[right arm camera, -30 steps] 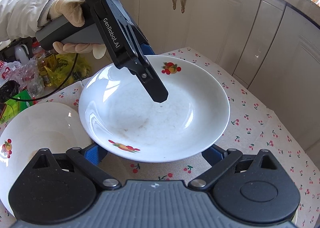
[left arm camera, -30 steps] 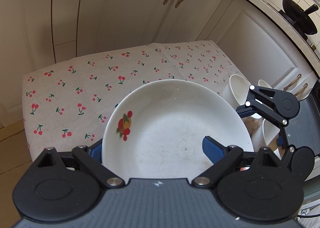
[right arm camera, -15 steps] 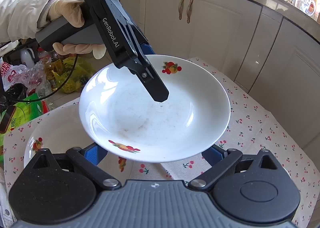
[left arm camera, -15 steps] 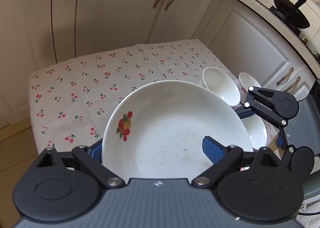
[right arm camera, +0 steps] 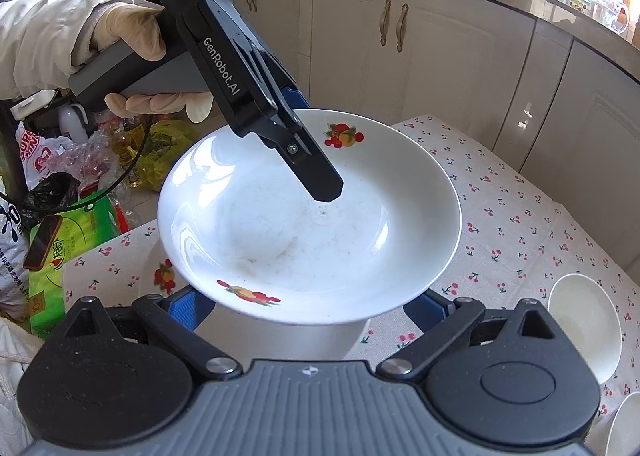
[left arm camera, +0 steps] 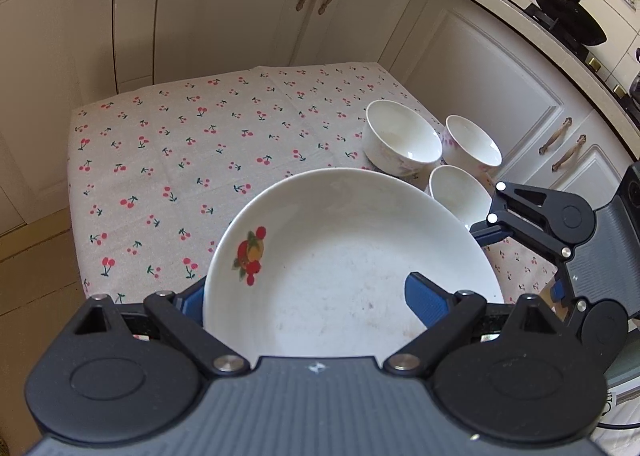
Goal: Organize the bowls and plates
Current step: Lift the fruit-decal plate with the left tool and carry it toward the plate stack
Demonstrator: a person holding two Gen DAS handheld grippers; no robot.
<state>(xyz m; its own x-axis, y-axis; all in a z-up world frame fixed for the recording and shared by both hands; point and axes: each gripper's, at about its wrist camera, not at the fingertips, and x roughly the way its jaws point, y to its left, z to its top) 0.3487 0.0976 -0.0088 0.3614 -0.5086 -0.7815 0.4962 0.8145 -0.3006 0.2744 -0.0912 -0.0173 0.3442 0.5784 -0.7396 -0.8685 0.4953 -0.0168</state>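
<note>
A deep white plate (left arm camera: 344,256) with fruit decals hangs above the cherry-print tablecloth (left arm camera: 180,144). My left gripper (left arm camera: 308,288) is shut on it, one finger (right arm camera: 316,172) lying inside the dish and the other under its wall. My right gripper (right arm camera: 306,308) stands open, both blue pads beneath the plate's (right arm camera: 308,224) near rim. A second decorated plate (right arm camera: 164,276) lies on the cloth, mostly hidden below. Three white bowls (left arm camera: 400,136) (left arm camera: 472,144) (left arm camera: 460,192) cluster at the table's right side.
White cabinets (left arm camera: 320,16) surround the table on two sides. A black wok (left arm camera: 568,16) sits on the counter's stove. Bags and packets (right arm camera: 80,216) and a phone (right arm camera: 42,242) are piled left of the table. A gloved hand (right arm camera: 136,36) holds the left gripper.
Both grippers have carried the plate up and sideways together. The three bowls have come into full view, and the second plate has slipped beneath the held one.
</note>
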